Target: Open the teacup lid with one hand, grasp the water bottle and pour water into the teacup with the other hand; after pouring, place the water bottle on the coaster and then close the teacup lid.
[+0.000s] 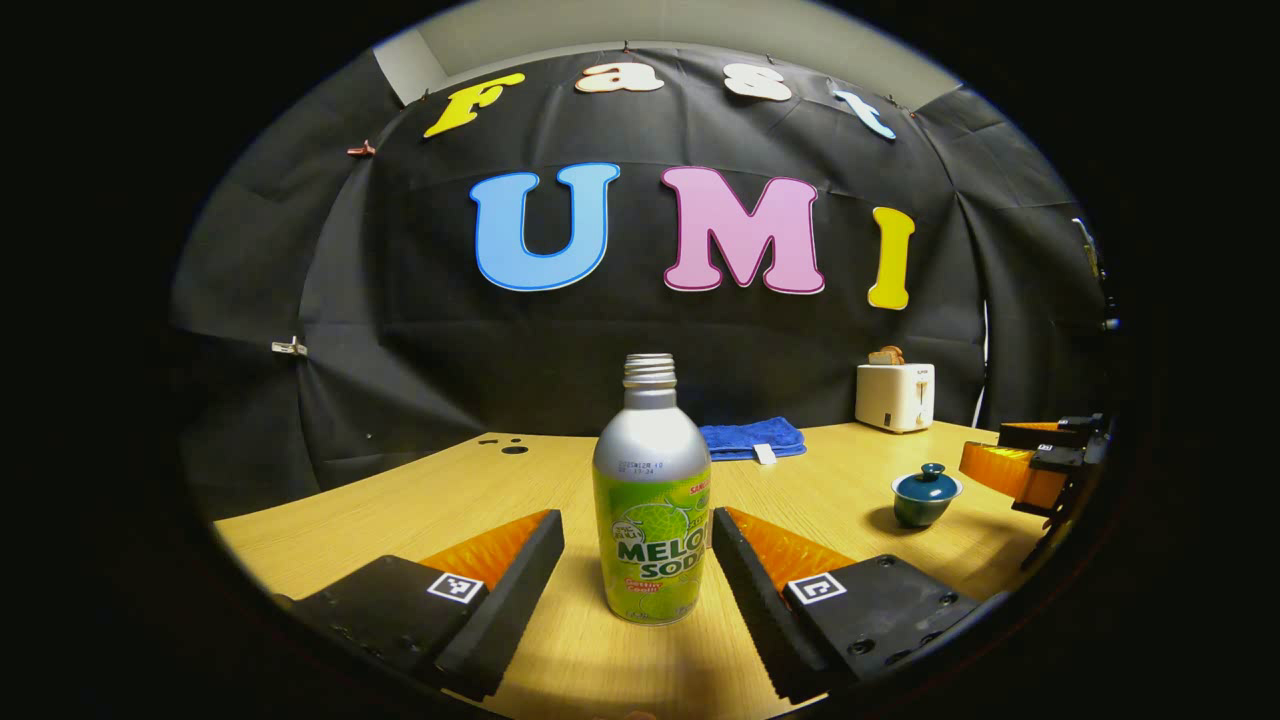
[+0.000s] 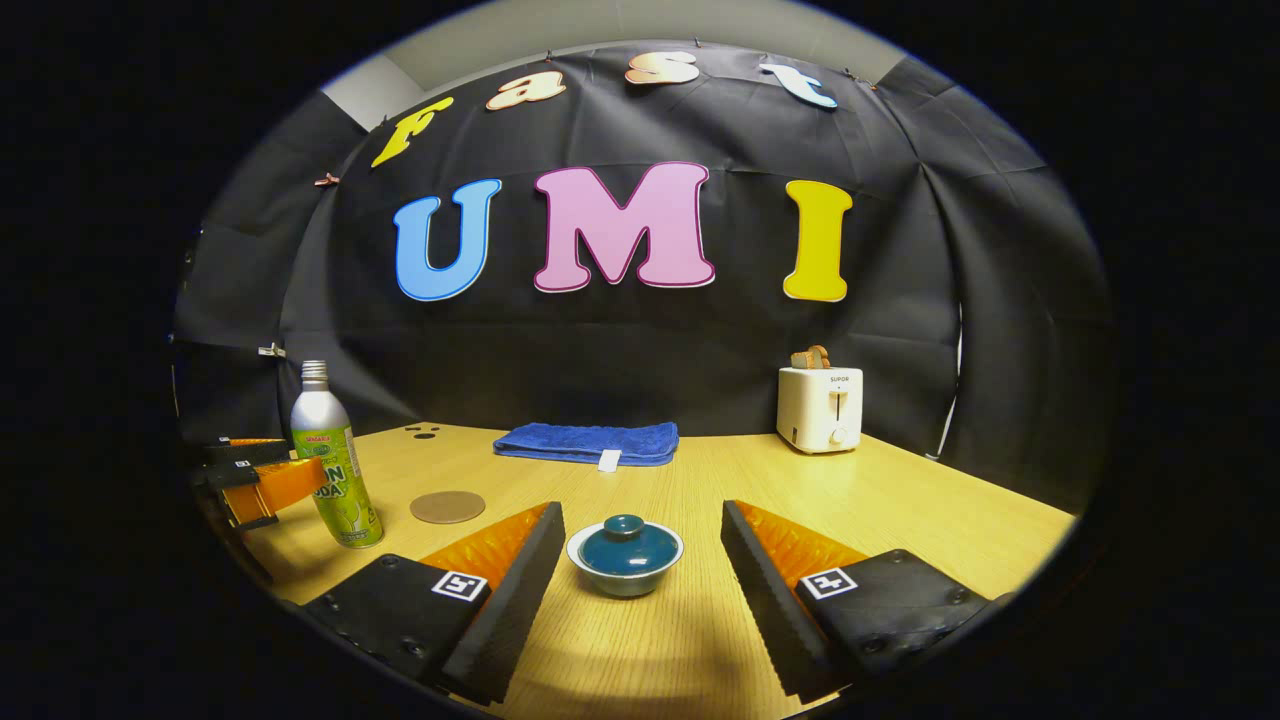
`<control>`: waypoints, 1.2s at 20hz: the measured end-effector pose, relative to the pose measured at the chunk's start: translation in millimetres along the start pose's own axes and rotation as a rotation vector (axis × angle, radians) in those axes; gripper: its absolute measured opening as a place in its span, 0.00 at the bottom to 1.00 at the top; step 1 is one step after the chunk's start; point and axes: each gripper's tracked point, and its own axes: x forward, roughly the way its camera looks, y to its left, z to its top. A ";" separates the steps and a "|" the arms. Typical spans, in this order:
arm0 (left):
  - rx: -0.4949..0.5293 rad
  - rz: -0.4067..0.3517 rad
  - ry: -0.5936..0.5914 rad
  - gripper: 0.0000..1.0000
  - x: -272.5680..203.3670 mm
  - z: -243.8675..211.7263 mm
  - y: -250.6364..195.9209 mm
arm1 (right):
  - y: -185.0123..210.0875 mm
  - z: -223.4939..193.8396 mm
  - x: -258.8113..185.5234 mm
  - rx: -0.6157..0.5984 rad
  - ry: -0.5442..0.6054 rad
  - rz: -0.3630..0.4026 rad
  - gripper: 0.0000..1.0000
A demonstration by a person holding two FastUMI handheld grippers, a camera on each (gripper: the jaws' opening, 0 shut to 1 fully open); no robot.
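Note:
A silver and green soda bottle (image 1: 651, 500) stands upright and uncapped on the wooden table (image 1: 400, 510). My left gripper (image 1: 637, 545) is open, one finger on each side of the bottle, not touching it. In the right gripper view the bottle (image 2: 333, 460) stands at the left with the left gripper (image 2: 270, 480) beside it. The teal teacup (image 2: 626, 555) with its lid (image 2: 627, 541) on sits between the open fingers of my right gripper (image 2: 640, 560). The same teacup (image 1: 924, 494) appears at the right of the left gripper view, near the right gripper (image 1: 1040, 465). A round brown coaster (image 2: 447, 506) lies right of the bottle.
A folded blue towel (image 2: 590, 442) lies at the back of the table by the black wall. A white toaster (image 2: 820, 408) with bread in it stands at the back right. Small dark holes (image 2: 424, 432) mark the table's far left.

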 end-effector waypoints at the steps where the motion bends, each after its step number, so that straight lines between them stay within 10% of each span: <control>1: 0.000 0.001 0.000 0.95 -0.6 0.7 0.1 | -0.4 -0.1 0.1 0.000 0.001 0.003 0.97; 24: -0.003 -0.004 0.000 0.95 0.2 -0.1 -1.1 | 4.1 -17.5 22.9 -0.077 0.105 0.044 0.98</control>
